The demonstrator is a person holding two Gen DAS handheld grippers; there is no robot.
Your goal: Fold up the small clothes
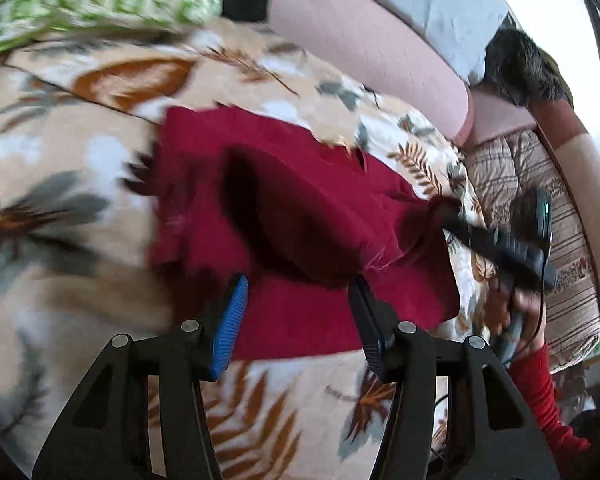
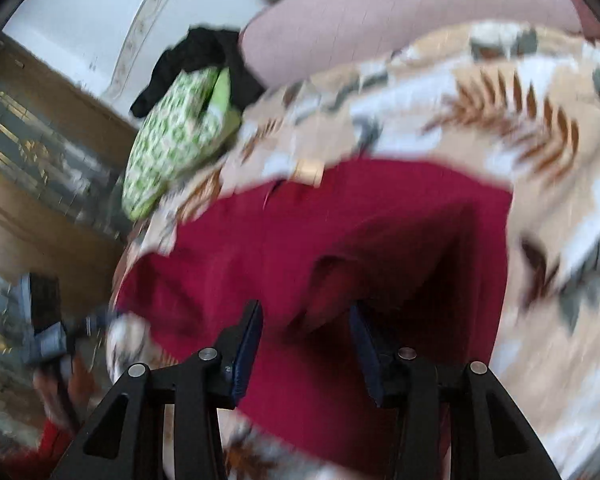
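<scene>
Both grippers, left gripper (image 1: pixel 298 300) and right gripper (image 2: pixel 306 328), hover with fingers spread over the rumpled dark-red fabric garment (image 1: pixel 300 208), apparently picking edges for folding.

Left gripper (image 1: pixel 298 294) and right gripper (image 2: pixel 306 322) fingers spread.

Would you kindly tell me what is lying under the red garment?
The red garment lies on a leaf-patterned blanket, which shows all around it. Whatever sits directly beneath the cloth is covered and cannot be seen.
</scene>
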